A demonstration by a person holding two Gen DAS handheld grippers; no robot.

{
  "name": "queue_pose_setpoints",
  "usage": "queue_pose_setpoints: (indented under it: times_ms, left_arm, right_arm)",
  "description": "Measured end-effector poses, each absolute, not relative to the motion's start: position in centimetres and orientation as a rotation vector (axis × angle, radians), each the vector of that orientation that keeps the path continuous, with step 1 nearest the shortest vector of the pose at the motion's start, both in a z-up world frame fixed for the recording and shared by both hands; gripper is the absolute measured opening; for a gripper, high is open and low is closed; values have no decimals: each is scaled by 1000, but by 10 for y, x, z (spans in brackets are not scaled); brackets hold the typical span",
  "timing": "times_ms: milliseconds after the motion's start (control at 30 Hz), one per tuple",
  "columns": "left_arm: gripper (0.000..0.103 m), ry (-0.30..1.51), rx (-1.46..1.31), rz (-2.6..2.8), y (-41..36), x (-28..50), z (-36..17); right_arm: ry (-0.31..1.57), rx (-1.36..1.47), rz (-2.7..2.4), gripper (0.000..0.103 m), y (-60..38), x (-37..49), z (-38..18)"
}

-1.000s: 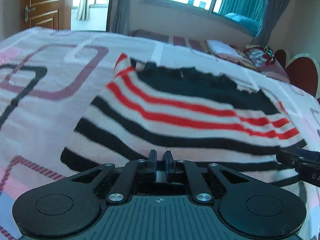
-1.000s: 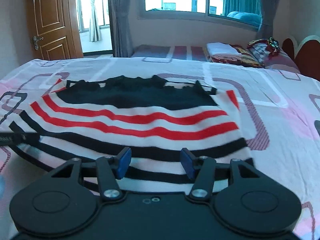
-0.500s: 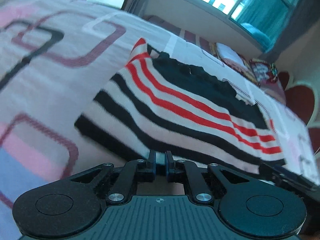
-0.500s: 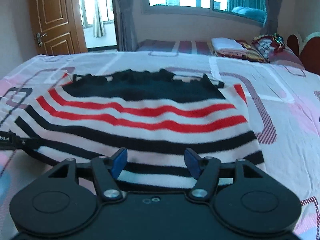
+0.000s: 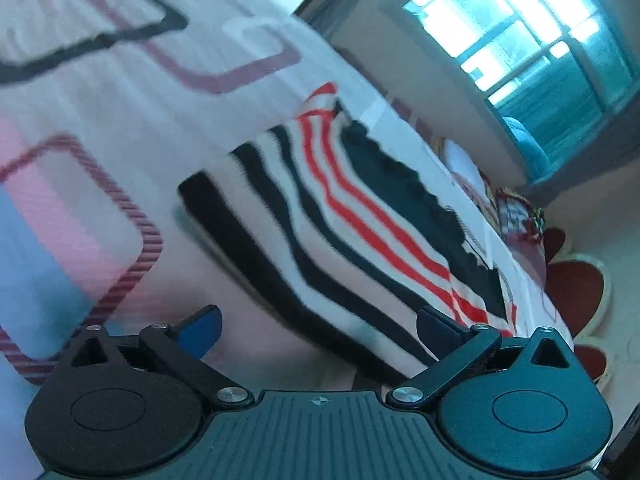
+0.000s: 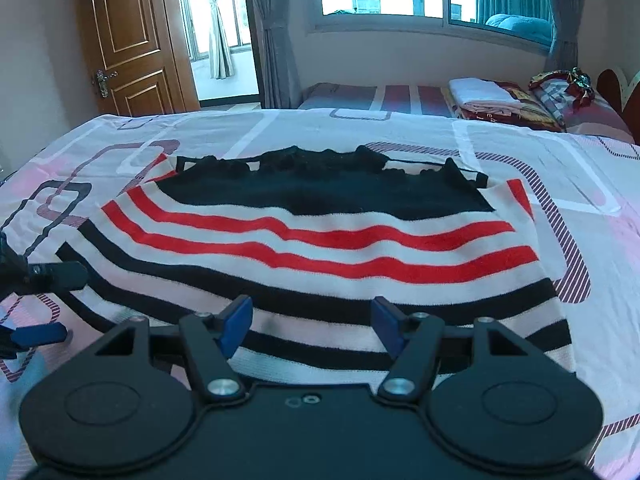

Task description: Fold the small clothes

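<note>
Two claws: both spread wide, gripping nothing
Left claw: just beside sweater's hem
Right claw: over hem
Sweater: flat on bed

Open bedsheet right of the striped sweater; nothing stands there for my right tongs, jaws spread over the near hem. Far side: bare sheet up to the bed's far edge, then a second bed with folded linens well apart. Left: my left tongs sit just beside the sweater's near-left corner, blocking that side. Left view, blurred: open sheet left of the sweater, left tongs gaping.
</note>
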State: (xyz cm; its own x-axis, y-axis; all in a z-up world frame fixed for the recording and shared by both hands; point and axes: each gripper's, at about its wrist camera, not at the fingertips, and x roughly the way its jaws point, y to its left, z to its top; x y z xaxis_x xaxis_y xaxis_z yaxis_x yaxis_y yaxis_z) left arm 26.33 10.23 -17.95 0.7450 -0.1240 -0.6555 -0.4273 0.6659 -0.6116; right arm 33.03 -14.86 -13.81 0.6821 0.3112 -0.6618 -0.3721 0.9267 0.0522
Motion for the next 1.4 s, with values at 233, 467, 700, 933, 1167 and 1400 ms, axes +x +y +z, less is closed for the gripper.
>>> queue_pose_setpoints:
  times_ms: [233,467,700,933,1167,1400]
  left_arm:
    - [99,658,-923,193,109,281,-192]
    - [52,615,-994,222,118,313,-208]
    - [18,619,-998,247,122,325,-214]
    - [15,543,-842,143,111,335,-176]
    - [15,514,-535,-221,43,389,-104]
    - [15,700,-373,-545,-58,435,-108]
  right_arm:
    - [720,-103,383,64,-147,339,-141]
    - [707,-127,391,62,-133,365,-143]
    - [746,-159,401,55,-118,383,-155]
    - [718,-236,419,56,-110,382,-169]
    - [670,-213,403,56,-113,372,-172]
    - [640,-124,326,49,-173,354,-136]
